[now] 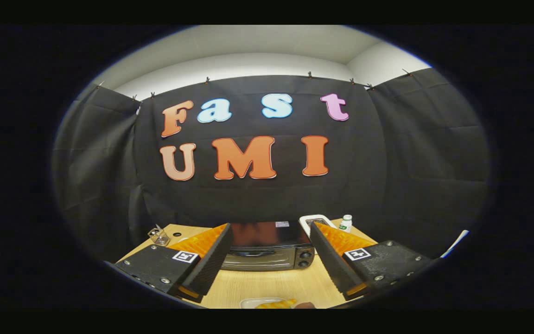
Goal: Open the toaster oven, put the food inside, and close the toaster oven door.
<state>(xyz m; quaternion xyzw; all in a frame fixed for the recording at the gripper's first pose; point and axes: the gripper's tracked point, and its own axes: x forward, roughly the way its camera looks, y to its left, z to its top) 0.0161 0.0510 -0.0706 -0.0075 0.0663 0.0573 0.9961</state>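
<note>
A: What lies nearest?

B: A pale tray on the wooden table, low between the two fingers, with the food on it: a yellowish piece, and a darker bit just beside it. Both are cut off, so I cannot say more.

A: And the gripper?

B: Its fingers stand wide apart with nothing between them but table. They touch neither tray nor food.

A: Where is the oven?

B: Straight ahead, beyond the fingertips, framed in the gap between them. It sits on the table with its door closed, the handle running across the front and two knobs at its right side.

A: Anything around it?

B: A small clear glass thing near the table's far left corner. Behind the right finger, a white flat item, partly hidden, and just right of it a small white bottle with a green label. Behind everything hangs the black cloth wall.
</note>
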